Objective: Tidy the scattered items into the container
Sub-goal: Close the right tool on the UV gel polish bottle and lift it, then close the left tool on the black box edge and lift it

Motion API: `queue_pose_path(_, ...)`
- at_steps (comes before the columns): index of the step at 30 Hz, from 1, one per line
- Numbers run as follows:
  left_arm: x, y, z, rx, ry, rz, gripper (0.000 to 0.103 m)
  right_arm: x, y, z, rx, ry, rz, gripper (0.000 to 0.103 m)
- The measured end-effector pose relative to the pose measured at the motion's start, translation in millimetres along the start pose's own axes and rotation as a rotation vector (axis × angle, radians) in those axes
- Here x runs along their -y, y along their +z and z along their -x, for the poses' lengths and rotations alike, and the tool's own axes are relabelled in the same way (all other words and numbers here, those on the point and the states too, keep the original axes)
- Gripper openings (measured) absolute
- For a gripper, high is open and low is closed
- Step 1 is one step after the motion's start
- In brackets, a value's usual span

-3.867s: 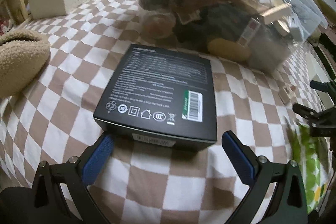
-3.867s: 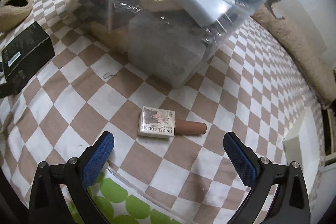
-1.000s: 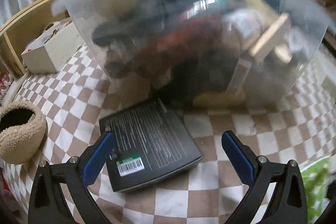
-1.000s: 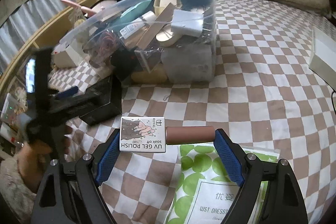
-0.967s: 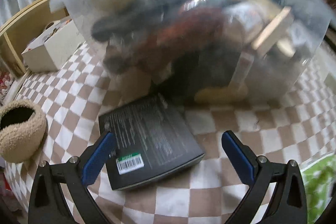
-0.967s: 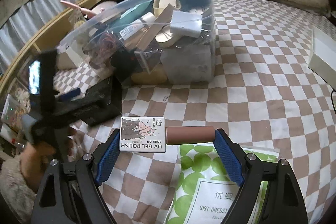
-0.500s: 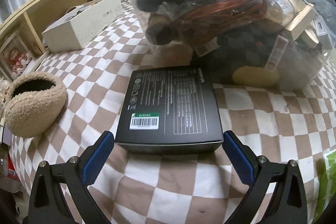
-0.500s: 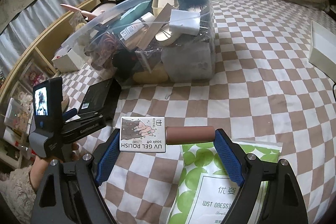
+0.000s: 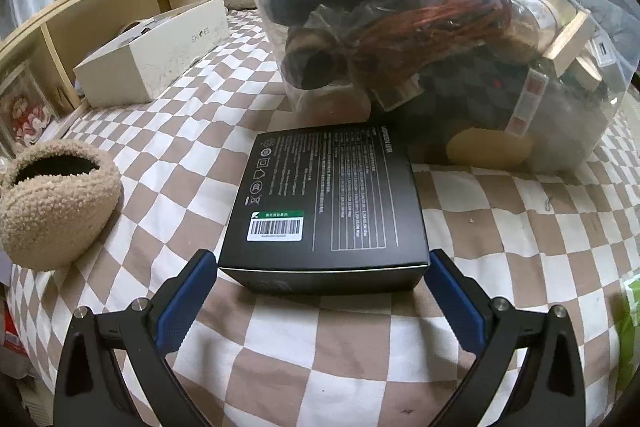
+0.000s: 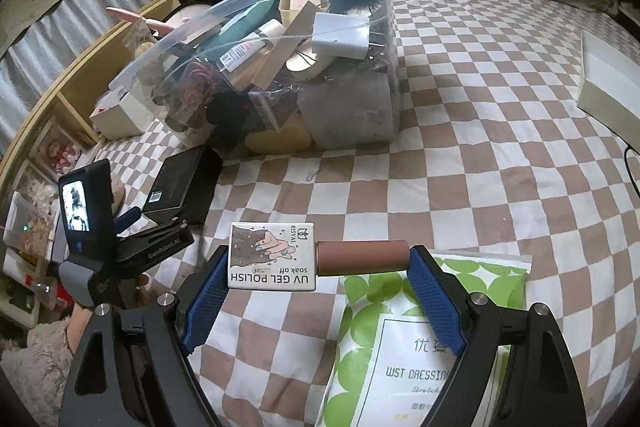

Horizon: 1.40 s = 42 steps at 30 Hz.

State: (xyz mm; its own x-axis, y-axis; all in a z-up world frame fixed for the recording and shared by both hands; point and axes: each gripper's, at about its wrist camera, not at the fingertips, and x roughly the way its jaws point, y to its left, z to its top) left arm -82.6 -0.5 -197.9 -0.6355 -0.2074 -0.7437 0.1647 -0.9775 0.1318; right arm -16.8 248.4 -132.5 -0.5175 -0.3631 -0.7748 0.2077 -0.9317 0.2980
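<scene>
right gripper (image 10: 320,267): clamped end to end on polish bottle (image 10: 316,257), held crosswise at lower centre of frame | left gripper (image 9: 320,273): jaws spread, pads flanking the near corners of black box (image 9: 326,205), contact unclear | box: centre frame, on checked cover | bin (image 10: 372,23): upper centre, packed full, just behind box

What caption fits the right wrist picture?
Right claw grips a gel polish bottle endwise above the checkered bed, near the stuffed clear bin.
</scene>
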Motion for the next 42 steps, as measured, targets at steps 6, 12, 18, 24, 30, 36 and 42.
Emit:
queue_pose_path(6,1.2,-2.1,-1.5,-0.003,0.033,-0.039,0.103,-3.7,0.5,0.8,0.001,-0.008,0.001,0.087)
queue_pose_path(12,4.2,-3.5,-10.4,0.003,0.054,-0.065,0.103,-7.7,0.1,0.9,-0.003,-0.009,0.005,0.087)
queue_pose_path(18,-1.9,1.6,-16.6,-0.003,0.032,-0.039,0.103,-11.8,-3.5,0.2,-0.008,-0.009,0.009,0.087)
queue_pose_path(24,-48.0,14.0,-18.2,-0.086,-0.173,0.155,0.103,-14.4,-4.8,3.9,0.002,-0.008,0.012,0.087)
queue_pose_path(30,-93.1,19.0,-26.7,-0.169,-0.361,0.346,0.103,-20.7,-0.2,3.9,0.021,0.028,0.015,0.087)
queue_pose_path(36,-135.4,11.6,-41.3,-0.253,-0.555,0.556,0.103,-36.6,6.1,-9.5,0.024,0.093,0.015,0.087)
queue_pose_path(42,-149.9,5.3,-47.9,-0.311,-0.663,0.669,0.103,-65.0,22.1,-39.0,0.012,0.163,0.016,0.087)
